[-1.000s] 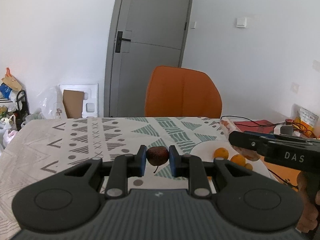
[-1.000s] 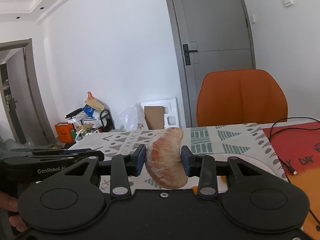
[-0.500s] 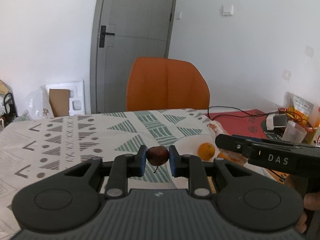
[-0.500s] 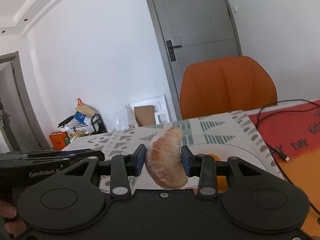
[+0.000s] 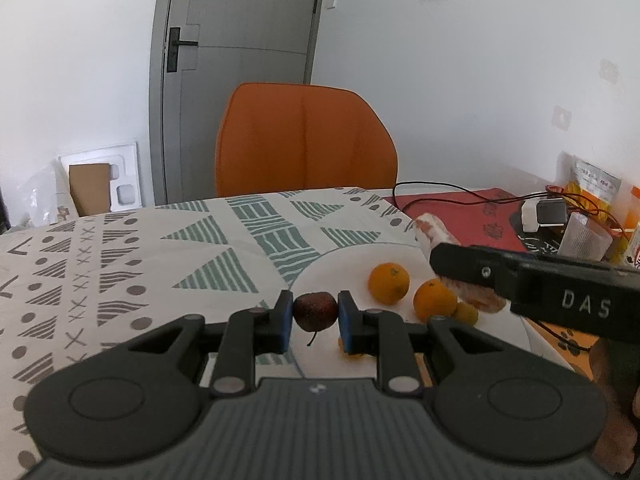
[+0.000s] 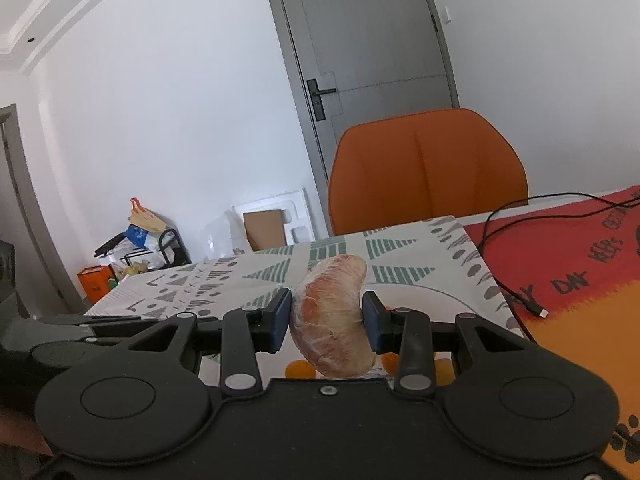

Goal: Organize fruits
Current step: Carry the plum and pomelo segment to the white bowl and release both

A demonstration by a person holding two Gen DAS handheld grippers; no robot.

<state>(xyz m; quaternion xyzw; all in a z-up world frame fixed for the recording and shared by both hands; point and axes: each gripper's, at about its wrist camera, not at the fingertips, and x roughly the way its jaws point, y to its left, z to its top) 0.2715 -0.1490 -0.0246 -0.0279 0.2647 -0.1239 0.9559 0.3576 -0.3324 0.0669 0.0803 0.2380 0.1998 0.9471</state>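
While we look along the left tool [image 5: 315,322], its blue pads [image 5: 284,322] are pinching a small dark red fruit [image 5: 315,312], round and wrinkled, with a thin stem hanging below it; we cannot name the kind for sure. It is held over the near left rim of a white plate [image 5: 344,258] that lies on the worktop [image 5: 120,264], which wears a cloth patterned with green and grey triangles. On the plate we see two small oranges [image 5: 389,283] close together, a smaller yellowish fruit [image 5: 466,313] just beside the nearer one, and a bit of orange fruit partly hidden behind the right pad.

From the right, the right tool [image 6: 326,316] reaches over the plate's far side (in the left view its black body carries the letters DAS). Its pads are clamped on a peeled citrus segment [image 6: 332,316], large, pale and pink-orange, standing roughly upright between them. In the left view the upper tip of that segment shows above the tool body and more of it shows below, close beside the nearer orange; we cannot tell whether it touches the plate. In the right view, patches of orange fruit show under the segment and the pads.

Behind the worktop stands an orange chair [image 5: 306,140] before a grey door [image 5: 240,20]. A red mat [image 6: 560,256] with a black cable [image 6: 516,280] lies to the right of the cloth
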